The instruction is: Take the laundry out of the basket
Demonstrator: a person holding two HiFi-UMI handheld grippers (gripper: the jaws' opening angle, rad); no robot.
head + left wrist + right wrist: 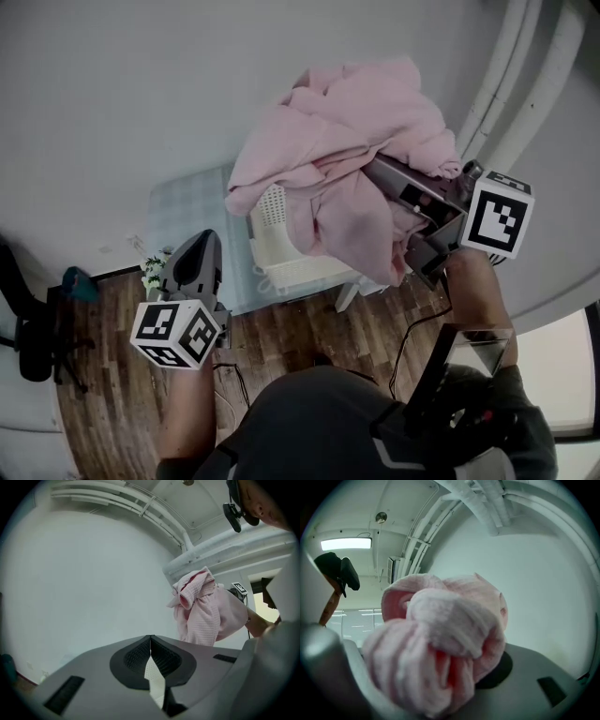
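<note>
- Pink laundry (347, 131): bunched and raised, lower folds draped over the white basket (281, 234), bulk toward 1 o'clock from it.
- Right gripper (380, 173): clamped on a thick laundry fold, at 3 o'clock of the pile.
- Left gripper (150, 638): jaws closed, nothing between them; at 8 o'clock of basket, apart from it.

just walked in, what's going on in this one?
A person with a gripper in each hand is emptying a white laundry basket. The right gripper is clamped on a bunched pink cloth and holds it up, with the folds hanging over the basket. The left gripper is shut with nothing in it, held low and off to the side, away from the basket.
</note>
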